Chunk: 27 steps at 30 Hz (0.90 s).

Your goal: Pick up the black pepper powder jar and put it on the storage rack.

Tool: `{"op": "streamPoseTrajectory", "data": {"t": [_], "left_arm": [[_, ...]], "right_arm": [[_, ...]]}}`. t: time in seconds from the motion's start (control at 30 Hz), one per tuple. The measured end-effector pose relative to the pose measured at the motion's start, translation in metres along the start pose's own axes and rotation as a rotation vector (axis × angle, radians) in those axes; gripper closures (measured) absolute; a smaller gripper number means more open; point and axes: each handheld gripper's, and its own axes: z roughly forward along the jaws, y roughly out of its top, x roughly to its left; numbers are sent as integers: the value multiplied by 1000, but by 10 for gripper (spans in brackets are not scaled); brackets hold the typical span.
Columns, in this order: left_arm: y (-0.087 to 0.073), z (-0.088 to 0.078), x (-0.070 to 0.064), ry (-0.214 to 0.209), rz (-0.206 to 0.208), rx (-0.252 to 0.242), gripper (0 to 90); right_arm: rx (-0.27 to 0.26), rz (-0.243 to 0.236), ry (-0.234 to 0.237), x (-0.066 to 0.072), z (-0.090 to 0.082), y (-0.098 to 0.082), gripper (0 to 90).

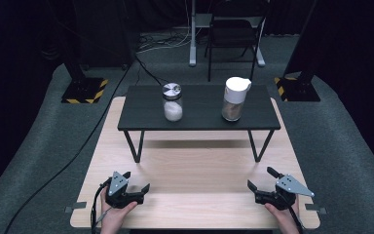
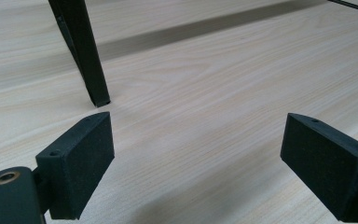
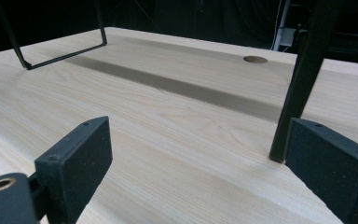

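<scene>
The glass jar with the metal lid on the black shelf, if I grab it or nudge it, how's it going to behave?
The jar looks like clear glass, so probably rigid, smooth and somewhat slippery between flat jaws, and breakable if dropped. It seems about half full of white grains, so likely bottom-heavy and fairly stable when pushed. It stands on the raised black shelf, so a hard shove could send it off the edge.

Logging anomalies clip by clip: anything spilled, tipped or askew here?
Nothing stands out. The glass jar and white-lidded container stand upright on the black shelf; both tongs, left and right, are open.

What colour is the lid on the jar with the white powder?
Silver, shiny metal lid on the jar; clearest in the high view.
</scene>
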Motion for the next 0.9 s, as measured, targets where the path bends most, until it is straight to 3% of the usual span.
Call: {"op": "streamPoseTrajectory", "data": {"t": [0.27,0.9], "left_arm": [[1,2,-1,-4,6,5,94],[3,3,-1,-5,6,12,96]], "right_arm": [[30,7,4,-2,4,-1,67],[34,34,0,-7,4,-1,74]]}}
